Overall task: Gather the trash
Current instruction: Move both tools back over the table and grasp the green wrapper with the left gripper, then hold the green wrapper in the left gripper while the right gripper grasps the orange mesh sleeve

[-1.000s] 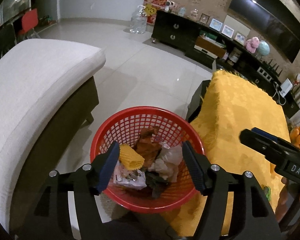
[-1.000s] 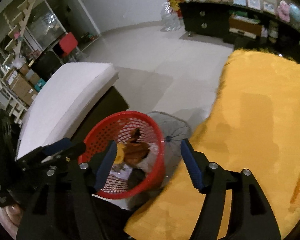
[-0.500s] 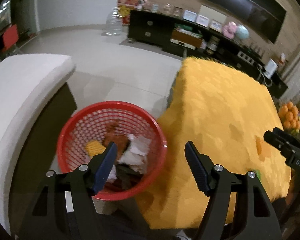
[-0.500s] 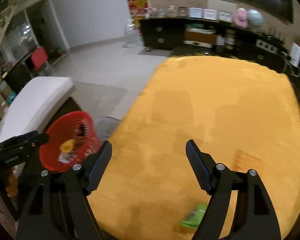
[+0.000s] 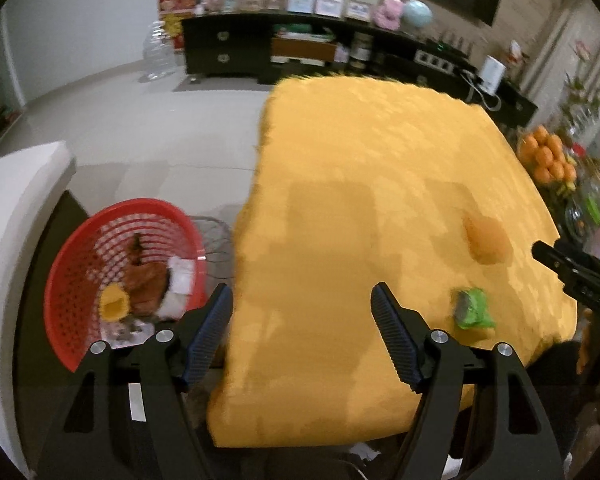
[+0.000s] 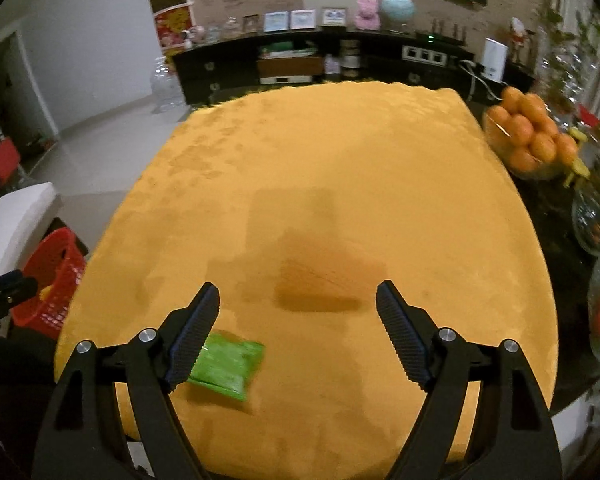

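Note:
A red mesh basket [image 5: 72, 264] with several pieces of trash stands on the floor left of the yellow-covered table [image 5: 360, 184]; it also shows in the right wrist view [image 6: 48, 280]. A green wrapper [image 6: 226, 364] lies on the cloth near the front edge, just right of my right gripper's left finger; it also shows in the left wrist view [image 5: 472, 308]. An orange-brown flat piece [image 6: 320, 284] lies ahead of my right gripper [image 6: 298, 332]; it also shows in the left wrist view [image 5: 486, 238]. My left gripper [image 5: 302, 332] is open and empty over the table's left edge. My right gripper is open and empty.
A white cushioned seat [image 5: 8, 208] stands left of the basket. A bowl of oranges [image 6: 528, 140] and glass jars [image 6: 596, 216] sit at the table's right. A dark cabinet [image 6: 300, 60] lines the far wall. Tiled floor [image 5: 140, 120] lies beyond the basket.
Both grippers have swung right, from over the red basket to over the yellow table. The green wrapper and the orange-brown piece have come into view. Both stay open.

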Demonstrator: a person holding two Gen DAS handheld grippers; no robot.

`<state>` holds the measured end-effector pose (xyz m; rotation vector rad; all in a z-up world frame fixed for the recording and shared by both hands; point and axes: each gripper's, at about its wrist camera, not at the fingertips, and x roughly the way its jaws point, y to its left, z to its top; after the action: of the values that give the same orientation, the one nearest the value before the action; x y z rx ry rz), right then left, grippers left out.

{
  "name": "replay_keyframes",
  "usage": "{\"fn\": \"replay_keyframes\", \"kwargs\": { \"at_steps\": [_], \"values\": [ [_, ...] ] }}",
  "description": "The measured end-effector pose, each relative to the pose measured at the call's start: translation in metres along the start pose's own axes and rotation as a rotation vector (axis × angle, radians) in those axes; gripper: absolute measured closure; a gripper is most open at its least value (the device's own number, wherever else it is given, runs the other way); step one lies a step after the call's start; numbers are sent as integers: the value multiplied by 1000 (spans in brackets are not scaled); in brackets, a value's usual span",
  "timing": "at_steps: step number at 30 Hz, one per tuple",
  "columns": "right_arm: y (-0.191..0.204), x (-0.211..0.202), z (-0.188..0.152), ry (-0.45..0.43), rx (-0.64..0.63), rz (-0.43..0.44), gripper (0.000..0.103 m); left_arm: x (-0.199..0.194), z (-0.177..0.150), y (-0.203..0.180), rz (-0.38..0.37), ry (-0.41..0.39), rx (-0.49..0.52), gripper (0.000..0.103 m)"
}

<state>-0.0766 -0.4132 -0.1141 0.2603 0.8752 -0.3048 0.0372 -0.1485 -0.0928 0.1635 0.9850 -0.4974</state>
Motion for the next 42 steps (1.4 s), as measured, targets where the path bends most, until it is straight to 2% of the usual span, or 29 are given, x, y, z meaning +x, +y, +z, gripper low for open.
{"fn": "replay_keyframes", "kwargs": {
  "at_steps": [4, 14, 19, 25, 29, 34, 37, 39, 42],
  "values": [
    [-11, 6, -13, -1, 14, -27, 22, 10, -4, -28, -31, 26, 49, 31],
    [-42, 19, -31, -9, 81, -29, 19, 36, -16, -96, -117, 86, 196, 31],
    [-56, 22, -30, -16, 152, 6, 18, 48, -14, -122, -171, 111, 243, 31],
    [-62, 24, -30, -25, 192, 33, 18, 66, -19, -156, -197, 146, 309, 31],
    [-64, 26, -28, -25, 198, 35, 18, 79, -22, -170, -205, 165, 343, 31],
    [-64, 26, -28, -25, 202, 42, 18, 91, -21, -172, -206, 188, 335, 32],
    [-65, 27, -28, -22, 206, 42, 18, 97, -23, -170, -200, 202, 327, 40],
    [-65, 27, -28, -21, 206, 43, 18, 102, -25, -166, -202, 217, 313, 50],
    [-63, 29, -28, -17, 199, 43, 18, 101, -25, -164, -201, 201, 311, 57]
  ]
}}
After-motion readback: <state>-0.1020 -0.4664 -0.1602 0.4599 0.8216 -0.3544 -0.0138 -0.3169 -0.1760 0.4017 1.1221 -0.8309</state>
